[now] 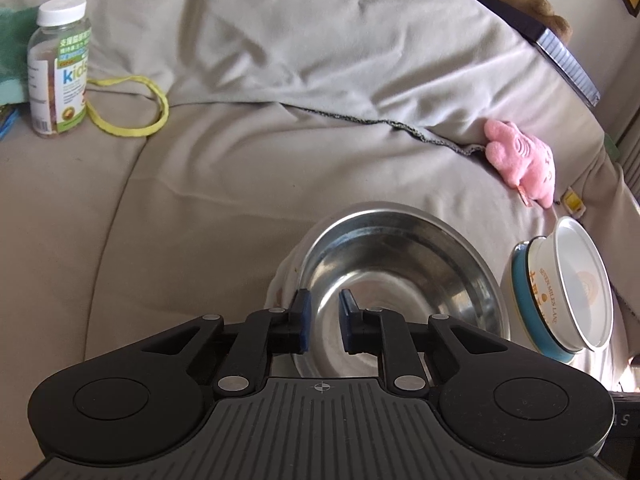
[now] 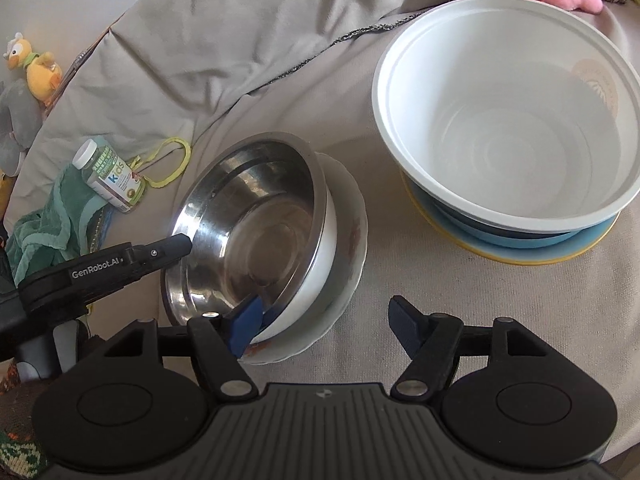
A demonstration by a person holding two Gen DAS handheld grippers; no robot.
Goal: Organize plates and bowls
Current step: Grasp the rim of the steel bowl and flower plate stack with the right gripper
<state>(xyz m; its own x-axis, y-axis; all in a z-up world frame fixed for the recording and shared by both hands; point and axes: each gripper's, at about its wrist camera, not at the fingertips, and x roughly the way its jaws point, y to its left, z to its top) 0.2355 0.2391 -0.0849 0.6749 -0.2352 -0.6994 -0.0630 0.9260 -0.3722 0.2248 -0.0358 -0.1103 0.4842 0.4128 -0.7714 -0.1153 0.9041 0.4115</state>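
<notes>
- The steel bowl (image 2: 256,224) sits tilted in a white bowl (image 2: 320,276) on a white plate (image 2: 352,240), on the sofa cushion (image 1: 160,200).
- The left gripper (image 1: 323,320) straddles the steel bowl's near rim, jaws a little apart, not clamped.
- The right gripper (image 2: 324,326) hangs just right of that stack, jaws wide apart and empty.
- The other stack, a white plastic bowl (image 2: 504,112) on a blue plate (image 2: 520,250), lies ahead-right of the right gripper, which is probably the nearer one.
</notes>
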